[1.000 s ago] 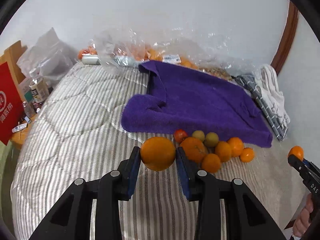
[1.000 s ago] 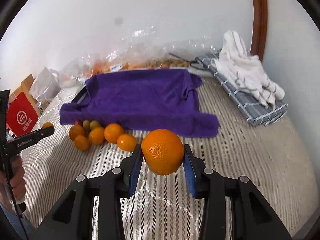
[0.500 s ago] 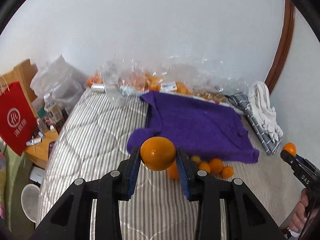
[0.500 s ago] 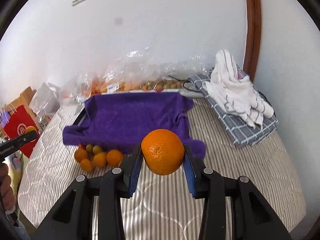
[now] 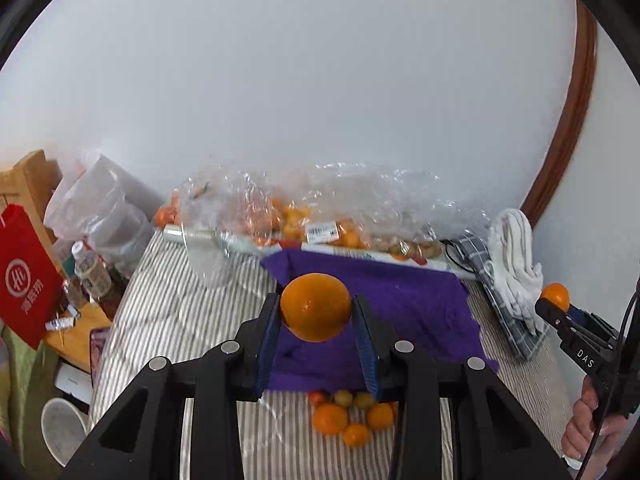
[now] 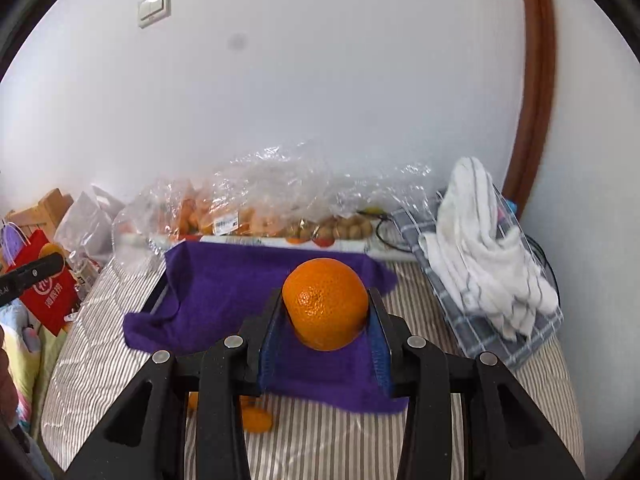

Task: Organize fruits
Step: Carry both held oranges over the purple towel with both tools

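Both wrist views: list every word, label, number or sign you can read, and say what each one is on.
"DAS" in white letters: on the black body of the right gripper, seen in the left wrist view.
White circular logo over a row of white characters: on the red paper bag; the characters are too blurred to read.
Barcode label: on the clear plastic fruit bag; print too small to read.
Label on the plastic bottle: unreadable.

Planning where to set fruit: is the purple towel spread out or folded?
Spread out, rumpled: the purple towel lies open across the striped bed.
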`<state>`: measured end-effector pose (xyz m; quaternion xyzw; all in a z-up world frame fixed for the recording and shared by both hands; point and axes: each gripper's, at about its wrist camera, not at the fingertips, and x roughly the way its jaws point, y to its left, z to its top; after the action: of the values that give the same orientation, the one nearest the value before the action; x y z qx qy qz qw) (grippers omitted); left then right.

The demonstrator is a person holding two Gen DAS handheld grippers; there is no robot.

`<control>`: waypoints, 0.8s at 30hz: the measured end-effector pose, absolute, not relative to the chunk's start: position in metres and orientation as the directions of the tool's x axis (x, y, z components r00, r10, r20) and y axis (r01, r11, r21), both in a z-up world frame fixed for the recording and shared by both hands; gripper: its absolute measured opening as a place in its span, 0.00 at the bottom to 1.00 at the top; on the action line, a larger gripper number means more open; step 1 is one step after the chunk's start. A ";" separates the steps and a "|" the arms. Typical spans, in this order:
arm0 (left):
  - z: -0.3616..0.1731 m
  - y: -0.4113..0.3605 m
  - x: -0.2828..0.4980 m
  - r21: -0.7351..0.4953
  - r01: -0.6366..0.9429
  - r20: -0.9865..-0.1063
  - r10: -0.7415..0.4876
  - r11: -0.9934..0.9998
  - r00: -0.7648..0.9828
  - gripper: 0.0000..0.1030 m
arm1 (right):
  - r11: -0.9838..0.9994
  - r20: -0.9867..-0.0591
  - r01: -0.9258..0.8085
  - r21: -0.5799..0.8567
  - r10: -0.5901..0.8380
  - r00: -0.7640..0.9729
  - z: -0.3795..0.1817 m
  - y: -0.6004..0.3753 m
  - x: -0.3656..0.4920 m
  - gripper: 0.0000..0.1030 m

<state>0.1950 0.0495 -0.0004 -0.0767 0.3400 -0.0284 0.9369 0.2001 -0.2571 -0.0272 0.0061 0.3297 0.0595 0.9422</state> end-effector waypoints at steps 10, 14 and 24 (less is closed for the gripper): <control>-0.019 0.046 0.269 -0.139 -0.019 -0.664 -0.079 0.990 0.744 0.33 | 0.985 -0.670 -0.158 0.061 0.158 0.725 -0.054 -0.224 0.283 0.38; -0.037 0.039 0.294 -0.129 -0.020 -0.691 -0.075 0.991 0.719 0.33 | 0.984 -0.700 -0.164 0.065 0.162 0.696 -0.077 -0.219 0.313 0.38; -0.097 0.024 0.356 -0.130 -0.028 -0.770 -0.083 0.991 0.632 0.33 | 0.986 -0.771 -0.160 0.049 0.139 0.621 -0.127 -0.225 0.361 0.38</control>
<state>0.3563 0.0239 -0.0966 -0.0649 0.4286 -0.0152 0.9010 0.3610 -0.2251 -0.1273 -0.0122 0.4271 0.0829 0.9003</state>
